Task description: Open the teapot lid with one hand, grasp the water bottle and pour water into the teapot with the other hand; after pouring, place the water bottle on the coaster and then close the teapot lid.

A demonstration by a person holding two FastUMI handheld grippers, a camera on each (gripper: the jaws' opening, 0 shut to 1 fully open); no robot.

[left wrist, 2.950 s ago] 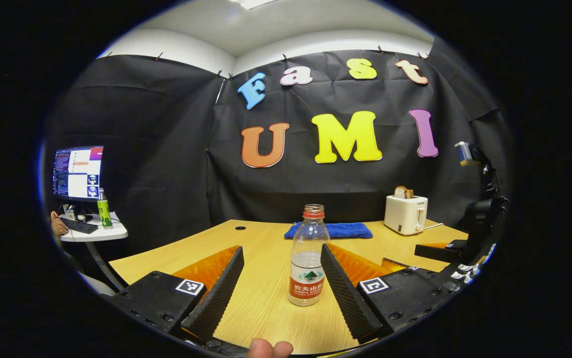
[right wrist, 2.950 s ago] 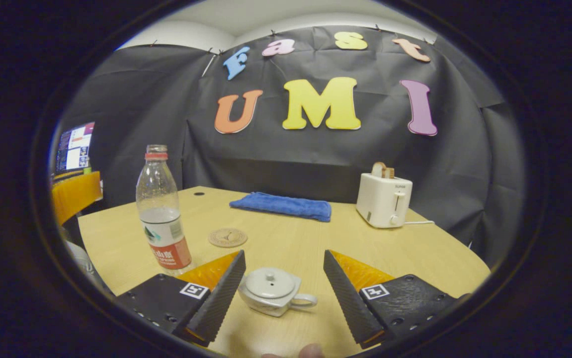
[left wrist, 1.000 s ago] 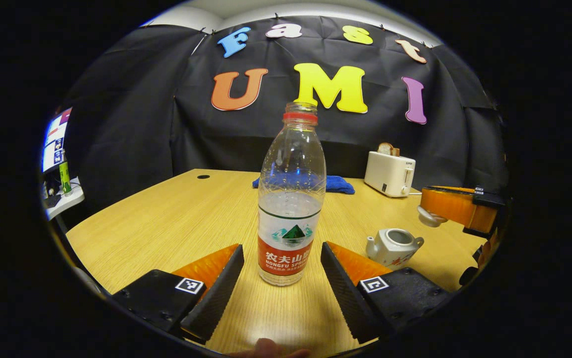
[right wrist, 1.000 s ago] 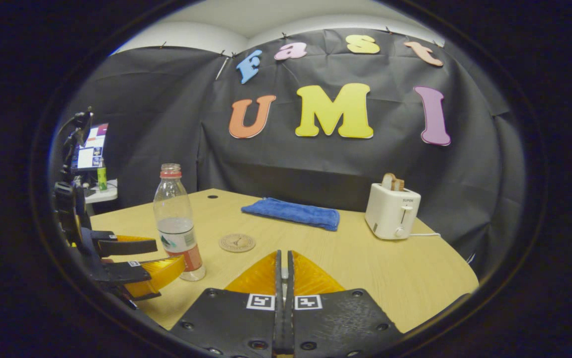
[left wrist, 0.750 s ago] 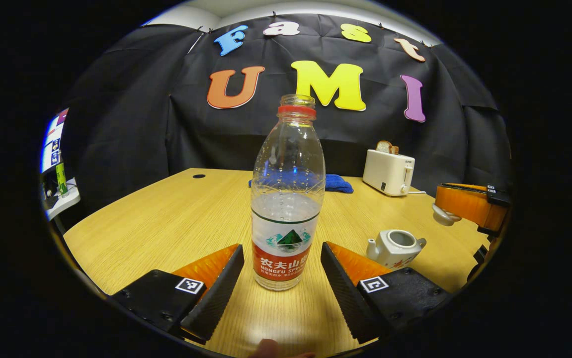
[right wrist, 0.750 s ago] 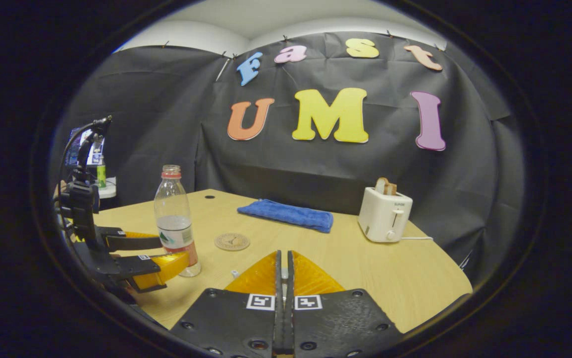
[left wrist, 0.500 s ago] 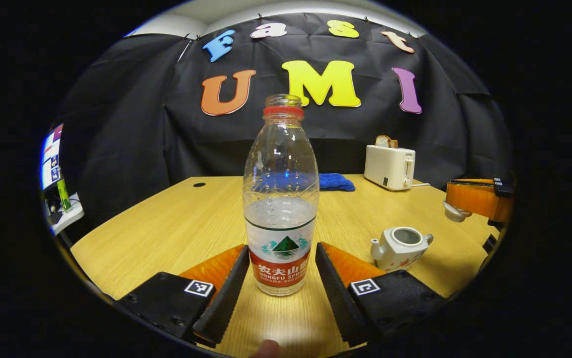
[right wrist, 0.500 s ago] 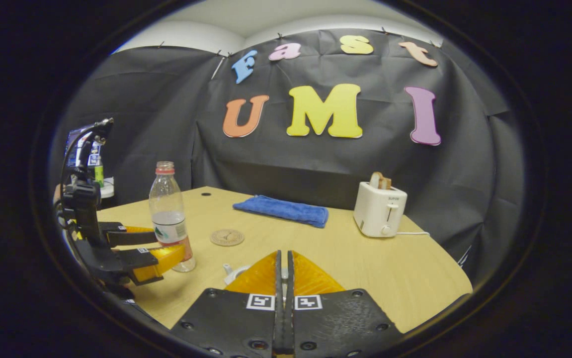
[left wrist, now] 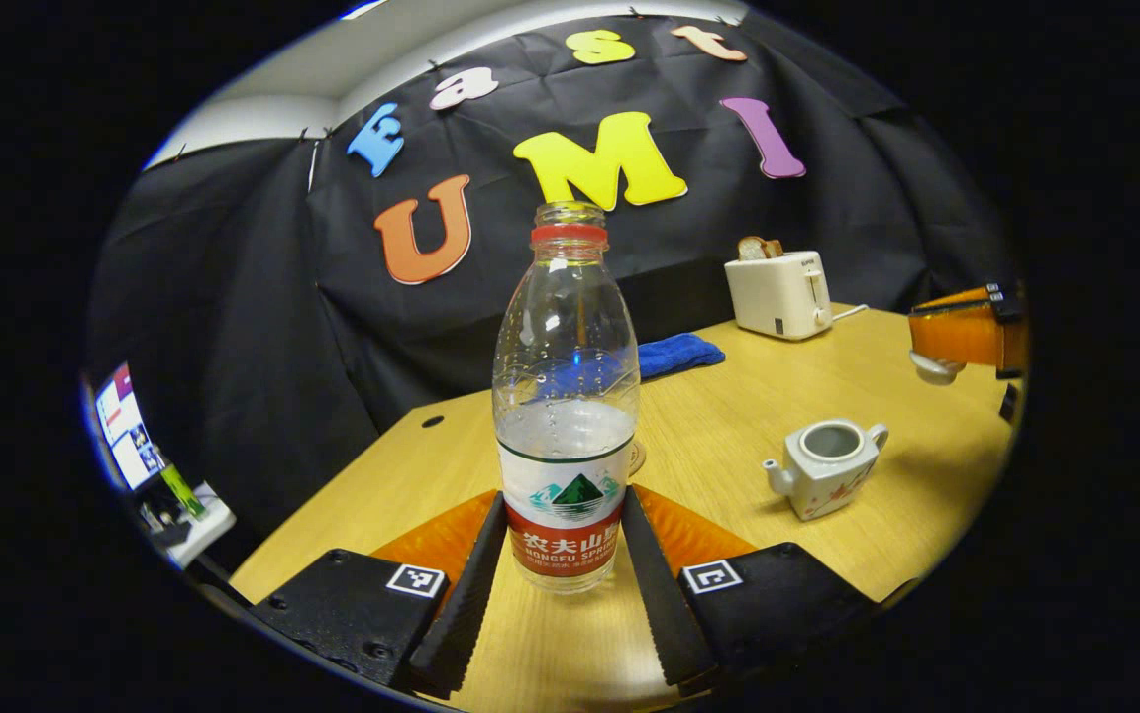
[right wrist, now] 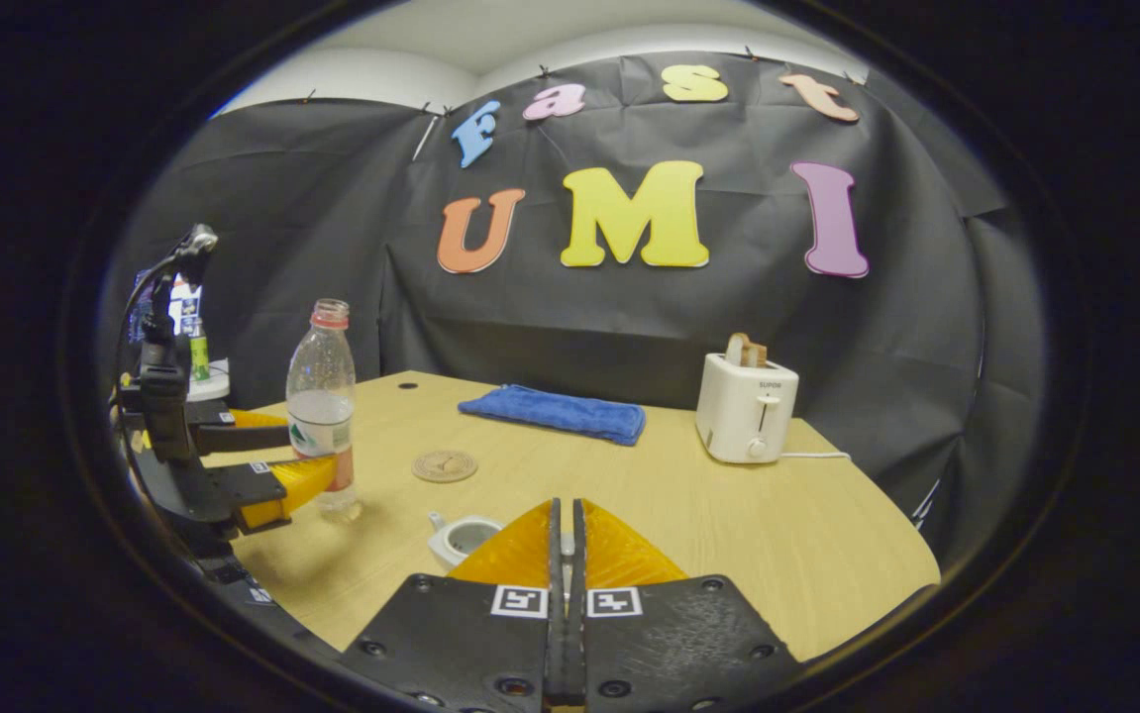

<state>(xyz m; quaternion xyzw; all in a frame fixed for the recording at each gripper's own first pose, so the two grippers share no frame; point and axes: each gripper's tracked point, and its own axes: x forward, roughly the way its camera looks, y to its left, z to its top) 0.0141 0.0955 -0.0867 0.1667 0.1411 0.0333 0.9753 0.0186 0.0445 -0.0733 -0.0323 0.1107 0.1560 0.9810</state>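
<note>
Standing upright between the fingers of the left gripper [left wrist: 560,584], the uncapped water bottle [left wrist: 566,396] is clamped at its red label band, both fingers pressed against its sides; water fills about the lower half. In the left gripper view the whole scene is tilted, and the bottle's base seems at or just above the wooden counter [left wrist: 728,396]; whether it touches cannot be told. To the right of the bottle the small white teapot [left wrist: 827,463] sits on the counter with its mouth uncovered, spout toward the bottle and handle on the far side. Beyond and above it, at the right edge, the right gripper [left wrist: 961,342] hangs over the counter with the pale teapot lid [left wrist: 934,366] showing at the fingers' end.

In the right gripper view, that gripper's [right wrist: 562,535] jaws are drawn almost together, with a small pale piece, apparently the lid's knob, caught in the narrow slot. The teapot [right wrist: 463,537] lies just past the left finger, partly hidden by it. The round coaster [right wrist: 444,464] lies flat, farther back, near the bottle [right wrist: 321,406], which the left gripper [right wrist: 272,465] grips at far left. A folded blue cloth [right wrist: 555,412] and a white toaster [right wrist: 746,420] holding bread sit toward the back.
</note>
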